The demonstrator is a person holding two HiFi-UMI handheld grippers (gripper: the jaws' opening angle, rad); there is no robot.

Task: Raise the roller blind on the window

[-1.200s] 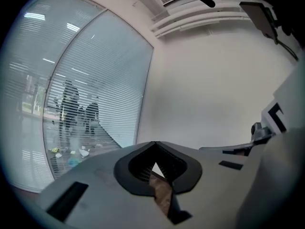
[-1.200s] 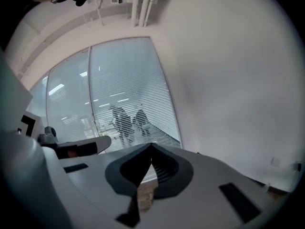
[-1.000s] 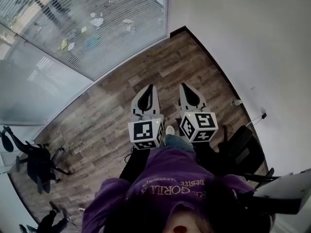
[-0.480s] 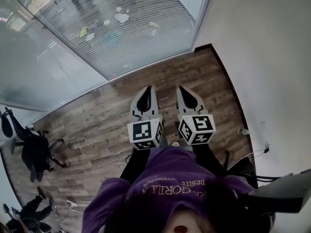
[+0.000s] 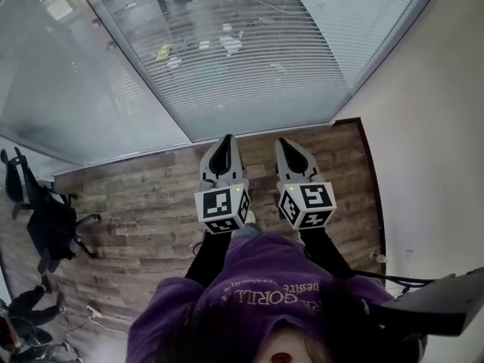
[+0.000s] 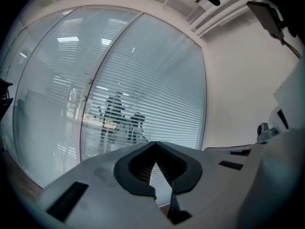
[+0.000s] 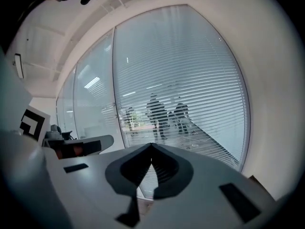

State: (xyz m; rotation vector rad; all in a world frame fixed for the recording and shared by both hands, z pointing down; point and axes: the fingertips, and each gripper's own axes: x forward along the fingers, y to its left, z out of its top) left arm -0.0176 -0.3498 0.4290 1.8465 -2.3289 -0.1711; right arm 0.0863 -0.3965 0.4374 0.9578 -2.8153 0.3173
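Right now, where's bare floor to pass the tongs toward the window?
Bare floor between office chair and left tongs, plus the strip ahead up to the blind. Crowded: around the chair; cable by right wall.

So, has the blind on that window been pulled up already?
No, in the head view the blind hangs fully lowered, its slats reaching down to the wooden floor.

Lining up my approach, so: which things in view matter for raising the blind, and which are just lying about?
For the job: slatted blind; left gripper, shut, empty; right gripper, shut, empty.
Lying about: office chair; cable.
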